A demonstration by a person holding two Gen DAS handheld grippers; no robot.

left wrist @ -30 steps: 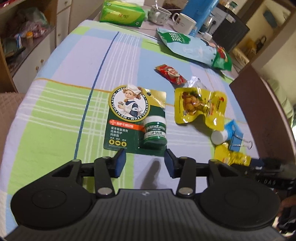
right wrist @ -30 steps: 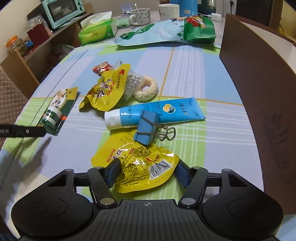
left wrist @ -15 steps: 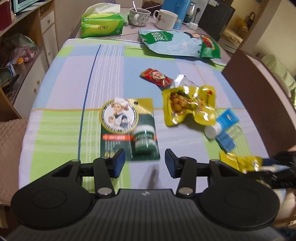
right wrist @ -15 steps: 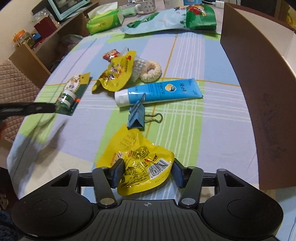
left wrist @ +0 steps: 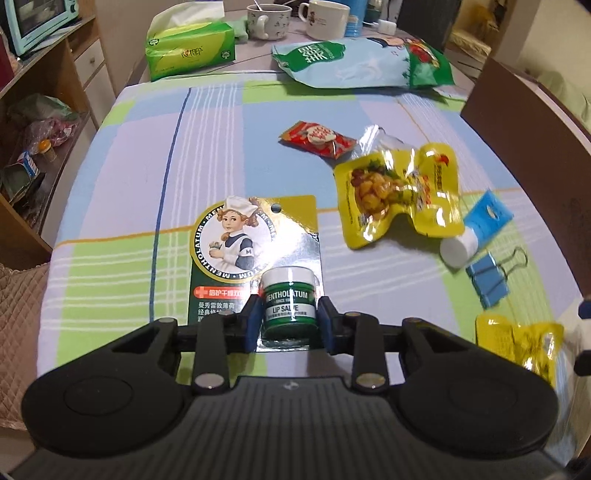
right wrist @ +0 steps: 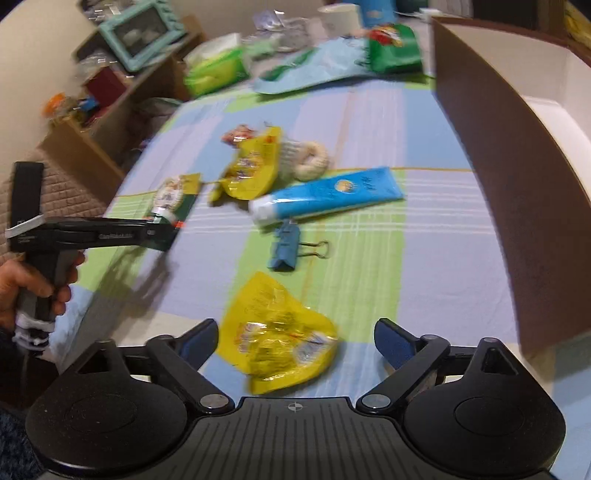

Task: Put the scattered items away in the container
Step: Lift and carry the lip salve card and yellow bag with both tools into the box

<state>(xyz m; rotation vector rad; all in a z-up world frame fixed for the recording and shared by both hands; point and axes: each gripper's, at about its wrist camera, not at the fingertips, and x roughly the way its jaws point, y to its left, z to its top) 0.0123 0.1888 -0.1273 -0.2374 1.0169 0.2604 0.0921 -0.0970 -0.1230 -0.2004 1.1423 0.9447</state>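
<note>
The green lip salve pack (left wrist: pixel 255 236) lies on the checked cloth, its small jar (left wrist: pixel 290 306) standing up from the card. My left gripper (left wrist: pixel 288 321) is shut on that jar, one blue pad against each side; the right wrist view shows this gripper (right wrist: pixel 159 229) at the card's near end. My right gripper (right wrist: pixel 295 343) is wide open just behind a crumpled yellow packet (right wrist: pixel 277 332) that rests on the table. The brown box (right wrist: pixel 517 147) with a white inside stands along the right.
Scattered between the grippers are a yellow snack pouch (left wrist: pixel 395 192), a red sachet (left wrist: pixel 317 138), a blue tube (right wrist: pixel 332 195), a blue binder clip (right wrist: pixel 286 251) and a beige ring (right wrist: pixel 310 162). At the back are a tissue pack (left wrist: pixel 190 48), mugs (left wrist: pixel 266 22) and a large bag (left wrist: pixel 362 62). A shelf (left wrist: pixel 29 147) stands left.
My left gripper has moved forward over the lip salve pack and closed its fingers on the jar. My right gripper's fingers have spread wider and the yellow packet lies loose.
</note>
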